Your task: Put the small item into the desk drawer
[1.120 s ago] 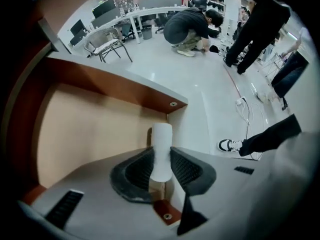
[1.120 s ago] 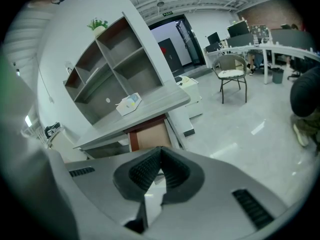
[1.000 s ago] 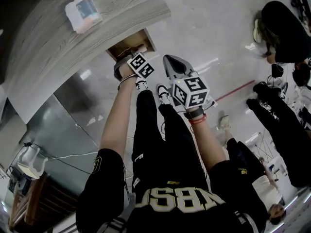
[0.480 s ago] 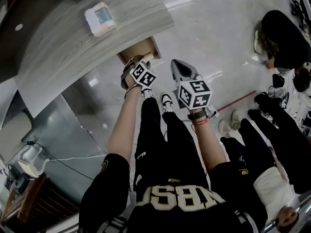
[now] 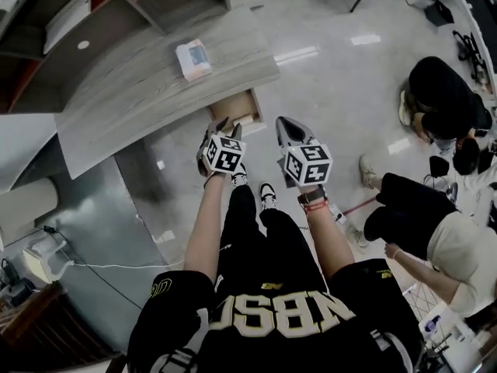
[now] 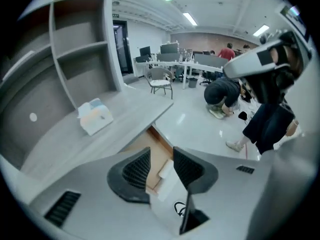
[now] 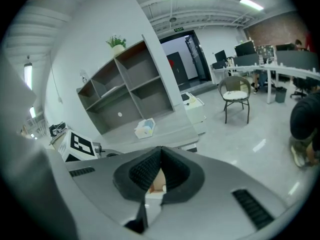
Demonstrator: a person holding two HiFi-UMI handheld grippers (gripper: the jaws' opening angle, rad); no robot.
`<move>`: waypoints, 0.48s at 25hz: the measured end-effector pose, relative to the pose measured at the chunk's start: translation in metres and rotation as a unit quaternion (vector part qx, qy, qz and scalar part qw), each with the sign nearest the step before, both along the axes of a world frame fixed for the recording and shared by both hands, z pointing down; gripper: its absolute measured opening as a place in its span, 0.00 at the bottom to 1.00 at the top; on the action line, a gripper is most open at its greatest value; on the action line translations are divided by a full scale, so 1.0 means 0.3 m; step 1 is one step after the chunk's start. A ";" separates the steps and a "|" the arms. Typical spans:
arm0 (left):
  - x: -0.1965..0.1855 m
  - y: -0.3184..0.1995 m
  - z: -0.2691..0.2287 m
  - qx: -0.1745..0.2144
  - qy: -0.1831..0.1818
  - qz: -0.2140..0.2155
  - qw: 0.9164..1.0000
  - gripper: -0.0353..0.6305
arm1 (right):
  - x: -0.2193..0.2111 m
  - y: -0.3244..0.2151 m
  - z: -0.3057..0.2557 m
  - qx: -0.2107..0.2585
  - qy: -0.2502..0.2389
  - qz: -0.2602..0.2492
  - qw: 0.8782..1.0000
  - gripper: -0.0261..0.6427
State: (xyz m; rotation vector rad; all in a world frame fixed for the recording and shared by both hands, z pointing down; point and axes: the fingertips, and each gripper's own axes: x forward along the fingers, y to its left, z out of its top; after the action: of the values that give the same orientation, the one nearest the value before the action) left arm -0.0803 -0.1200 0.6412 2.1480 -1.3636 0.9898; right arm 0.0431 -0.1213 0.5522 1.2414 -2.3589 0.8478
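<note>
The desk drawer [image 5: 235, 107] stands pulled out from under the grey wooden desk top [image 5: 147, 92], showing its pale wood inside. My left gripper [image 5: 221, 125] hovers just in front of it, open. In the left gripper view a small white flat item [image 6: 166, 180] lies in the drawer [image 6: 145, 156], seen through the gap of the left gripper [image 6: 161, 151]; the pads do not touch it. My right gripper [image 5: 284, 123] hangs beside the left one, over the floor. Seen from its own camera, the right gripper [image 7: 161, 149] is shut, tips together, holding nothing.
A tissue box [image 5: 193, 59] sits on the desk top. An open shelf unit [image 5: 116, 2] stands behind the desk. People sit and crouch on the shiny floor at the right [image 5: 443, 92]. A cable [image 5: 101, 266] runs across the floor at the left. A chair [image 7: 236, 95] stands further off.
The head view has swung up, so more of the desk and shelves shows. My left gripper has drawn back a little from the drawer's mouth. The right gripper stays beside it.
</note>
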 end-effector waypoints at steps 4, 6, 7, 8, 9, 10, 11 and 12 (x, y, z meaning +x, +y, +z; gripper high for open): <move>-0.045 0.033 -0.195 0.040 0.035 -0.050 0.997 0.27 | -0.018 0.026 -0.093 0.019 -0.006 -0.014 1.000 0.05; -0.064 0.066 -0.287 0.056 0.051 -0.069 0.995 0.27 | -0.026 0.054 -0.140 0.027 -0.006 -0.020 0.999 0.05; -0.077 0.076 -0.333 0.067 0.058 -0.080 0.993 0.27 | -0.031 0.060 -0.164 0.033 -0.007 -0.022 0.999 0.05; -0.094 0.079 -0.382 0.081 0.062 -0.092 0.990 0.27 | -0.037 0.057 -0.189 0.041 -0.009 -0.025 0.999 0.05; -0.114 0.078 -0.432 0.099 0.064 -0.105 0.987 0.26 | -0.043 0.049 -0.216 0.050 -0.011 -0.027 0.998 0.05; -0.134 0.080 -0.481 0.116 0.065 -0.118 0.984 0.25 | -0.049 0.044 -0.243 0.060 -0.014 -0.029 0.998 0.05; -0.153 0.089 -0.526 0.131 0.066 -0.129 0.981 0.24 | -0.053 0.044 -0.270 0.068 -0.016 -0.030 0.997 0.05; -0.167 0.102 -0.567 0.144 0.068 -0.139 0.977 0.23 | -0.054 0.049 -0.297 0.076 -0.018 -0.030 0.996 0.05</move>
State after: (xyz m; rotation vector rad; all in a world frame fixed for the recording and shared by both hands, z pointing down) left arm -0.1305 -0.0892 0.4709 2.0961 -1.7675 0.5551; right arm 0.0269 -0.1066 0.4631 1.2144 -2.5160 0.6874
